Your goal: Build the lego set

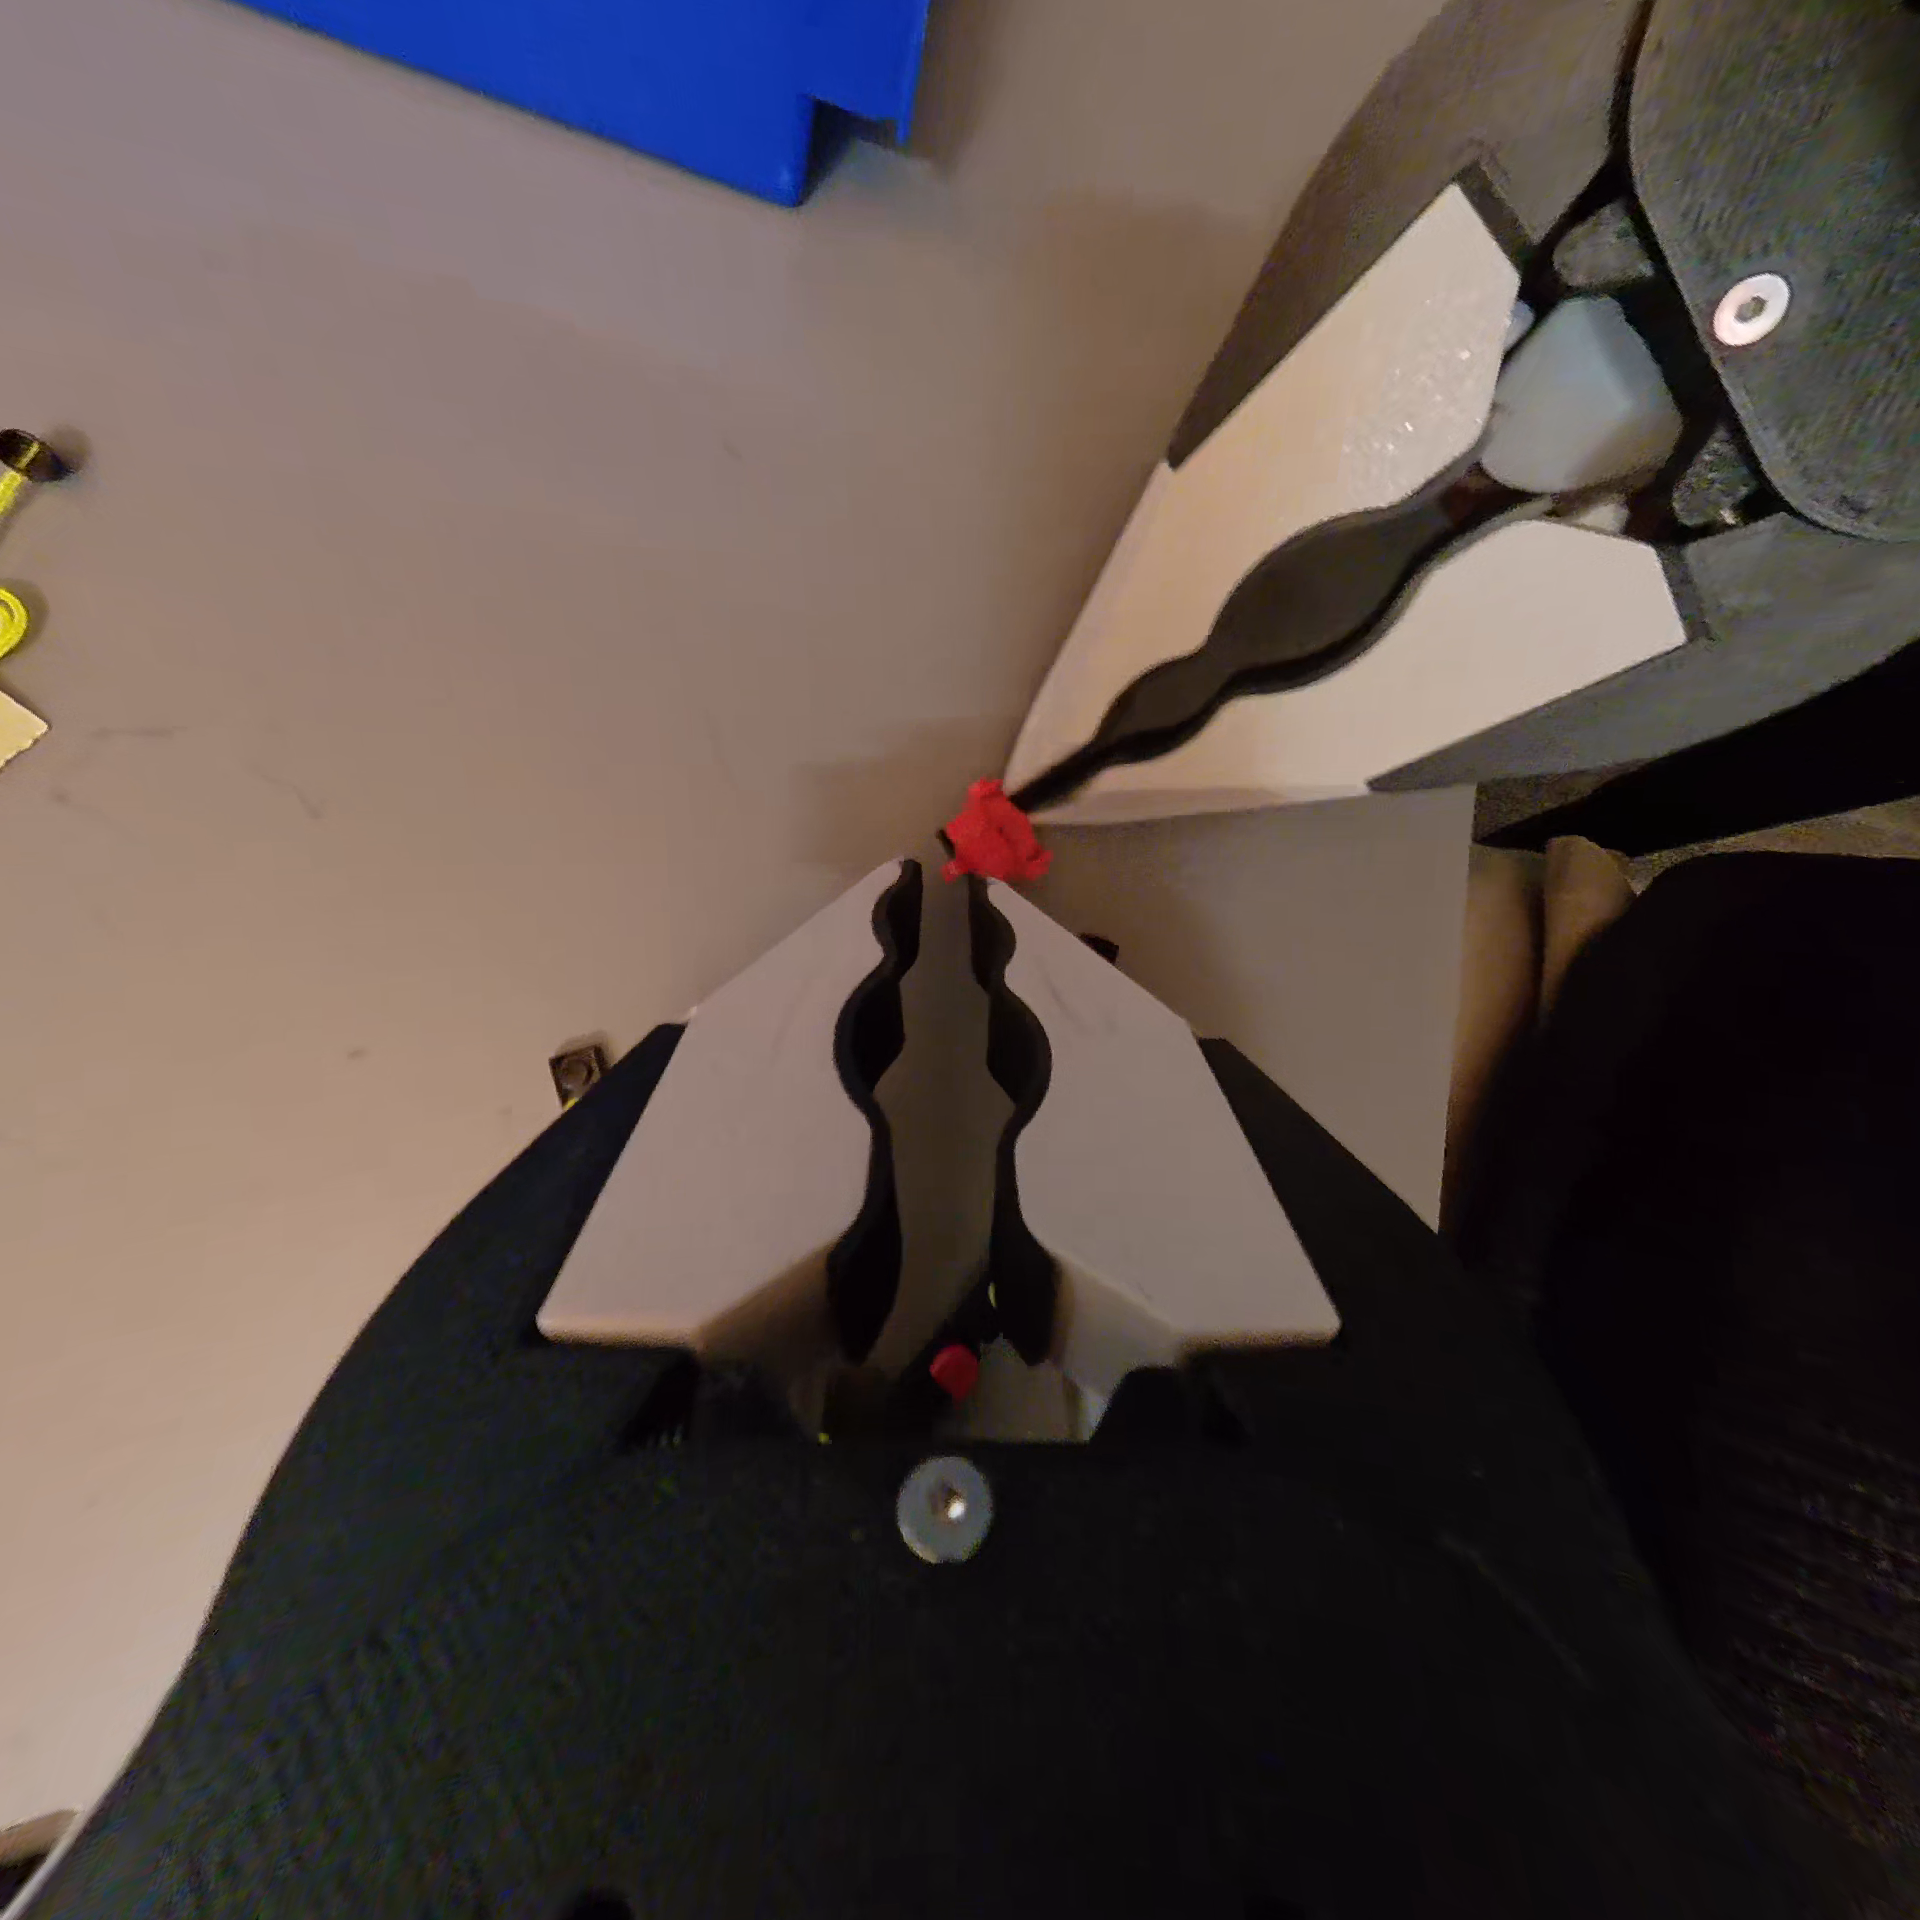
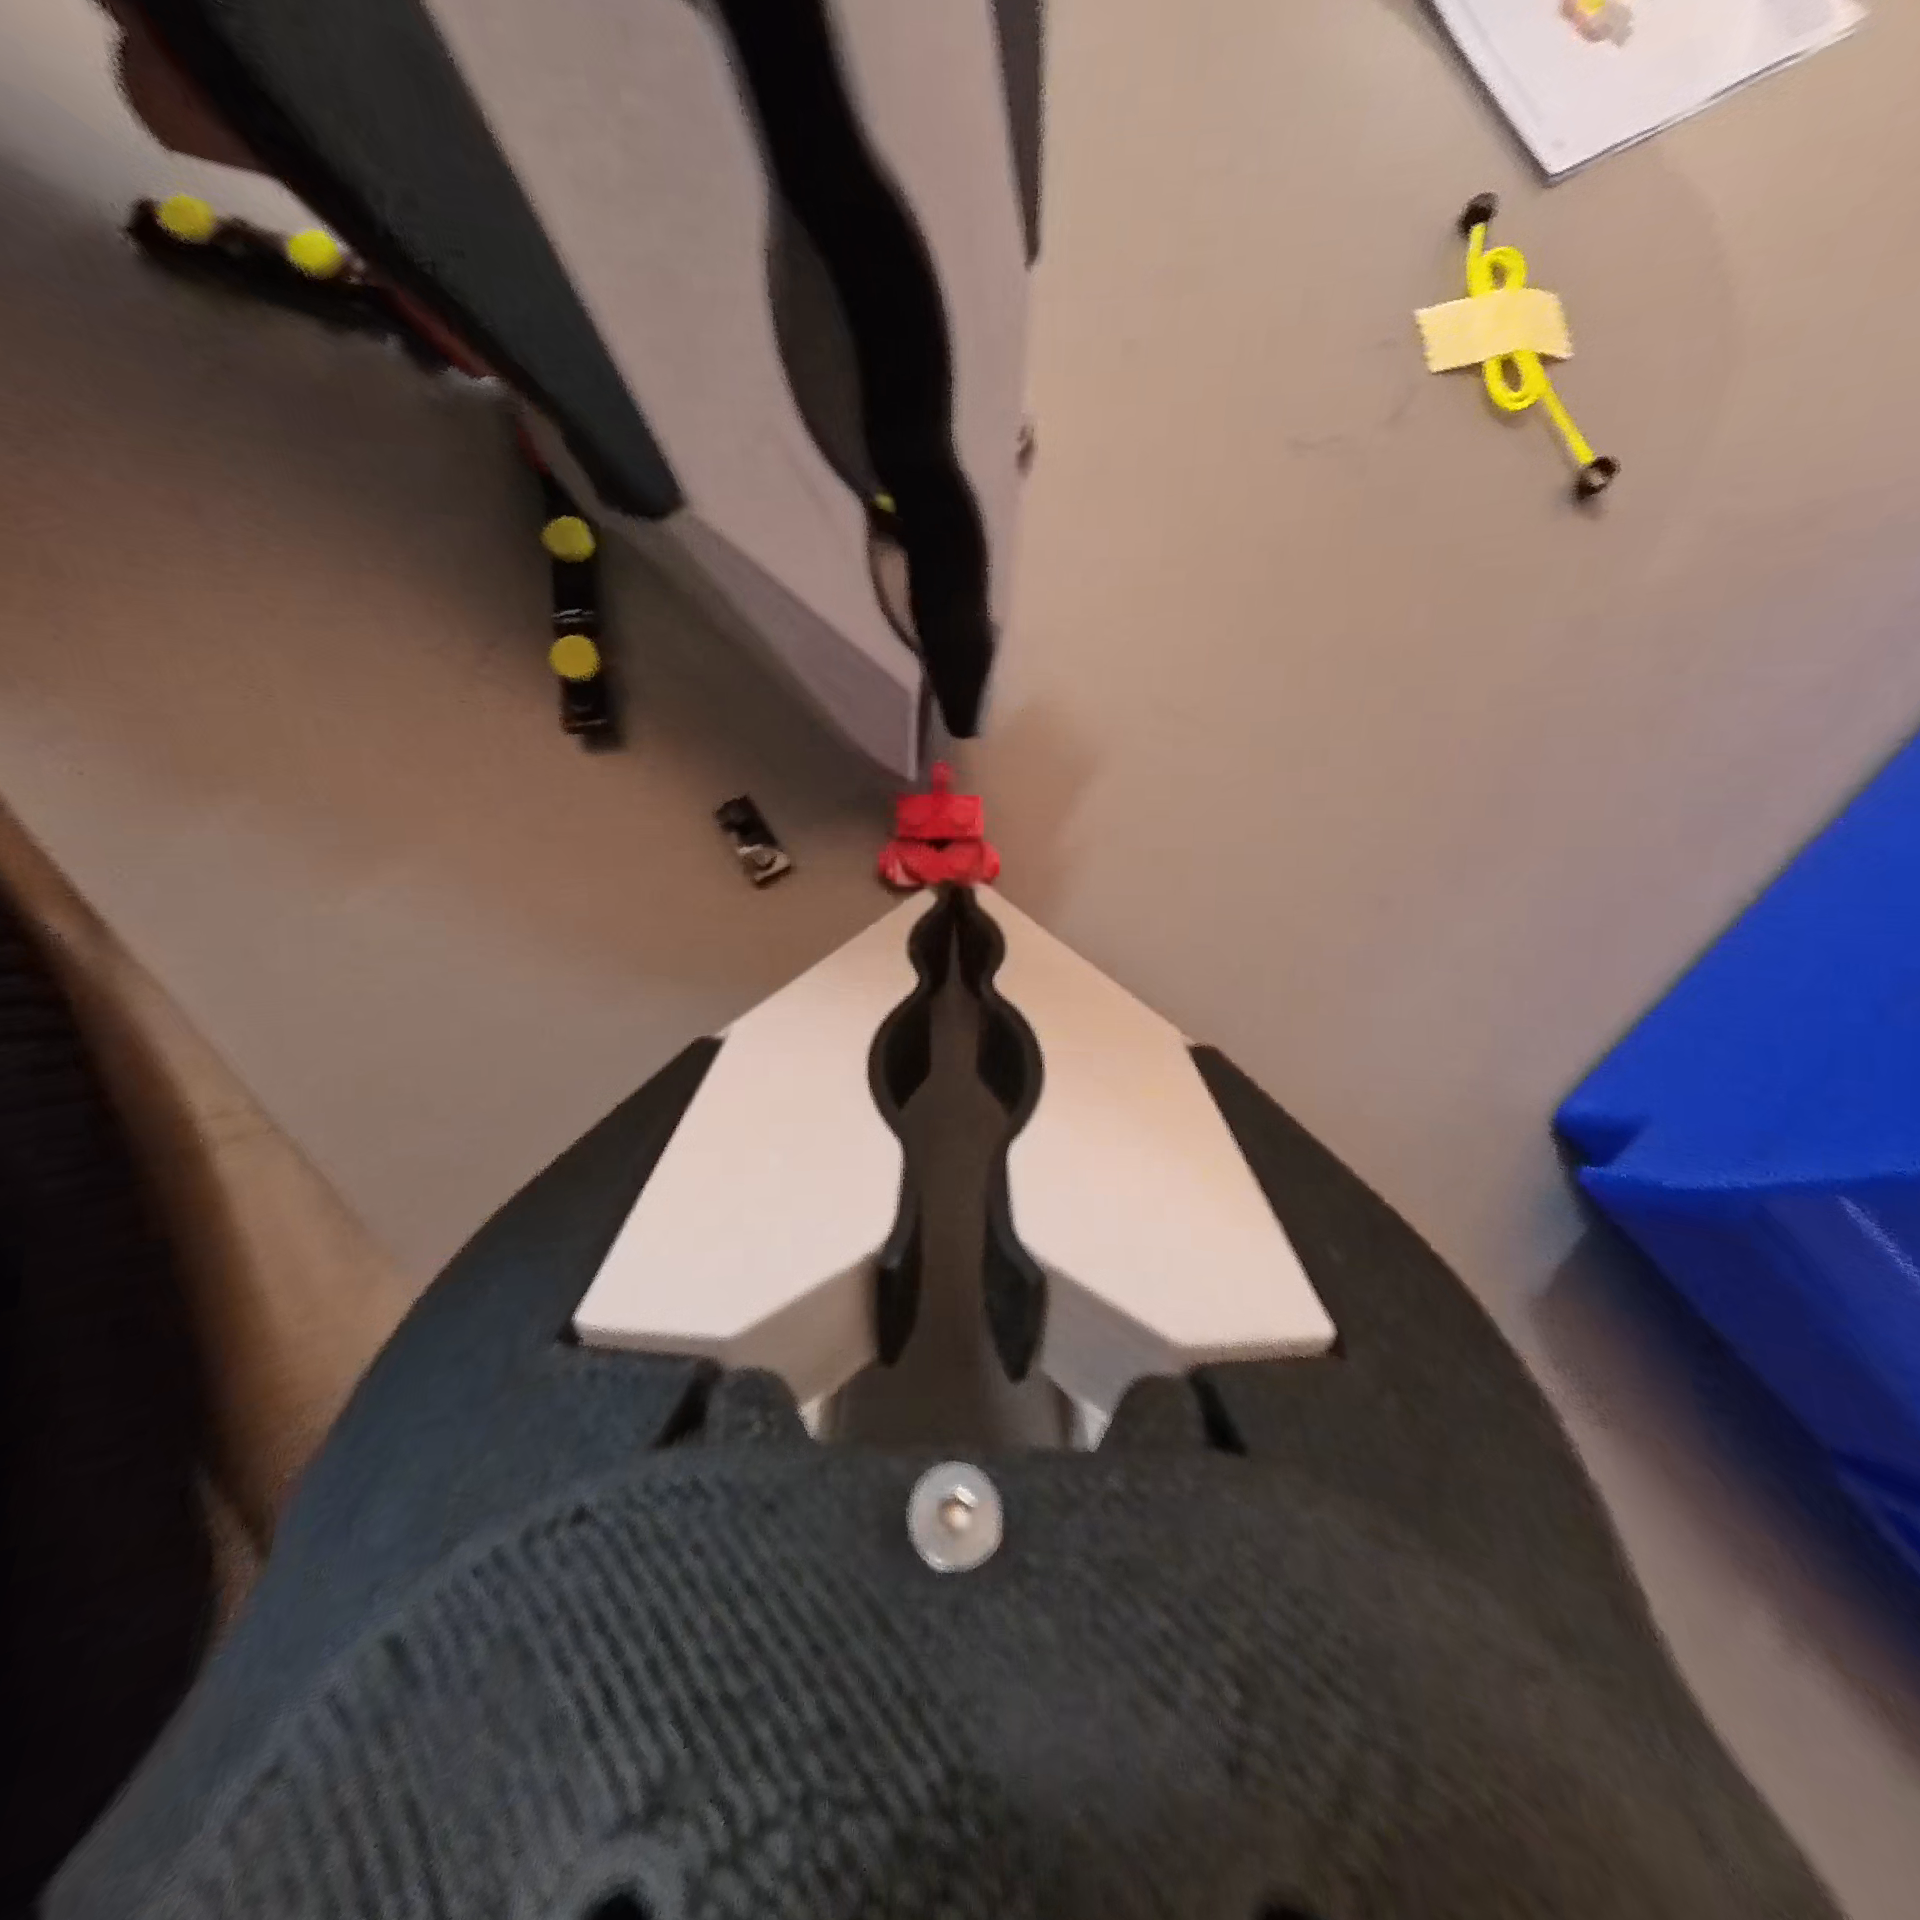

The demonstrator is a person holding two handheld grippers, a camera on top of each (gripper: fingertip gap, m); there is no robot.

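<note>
A small red lego assembly (image 1: pixel 992 831) is held between both grippers above the grey table. My left gripper (image 1: pixel 948 871) is shut on its near end at the fingertips. My right gripper (image 1: pixel 1016 795) comes in from the upper right, shut on the other end. In the right wrist view the assembly (image 2: pixel 938 840) looks like two red pieces stacked together. There, my right gripper (image 2: pixel 951 902) pinches the lower piece. The left gripper (image 2: pixel 956 732) reaches down from above onto the upper piece's top.
A black lego strip with yellow round studs (image 2: pixel 574 623) lies left on the table, with more of it (image 2: pixel 249 249) behind the left gripper. A small black piece (image 2: pixel 755 842) lies close to the assembly. A blue box (image 2: pixel 1766 1195), a taped yellow cord (image 2: pixel 1496 332) and a paper sheet (image 2: pixel 1642 62) lie right. Both grippers' tips are close together, under 4 cm apart.
</note>
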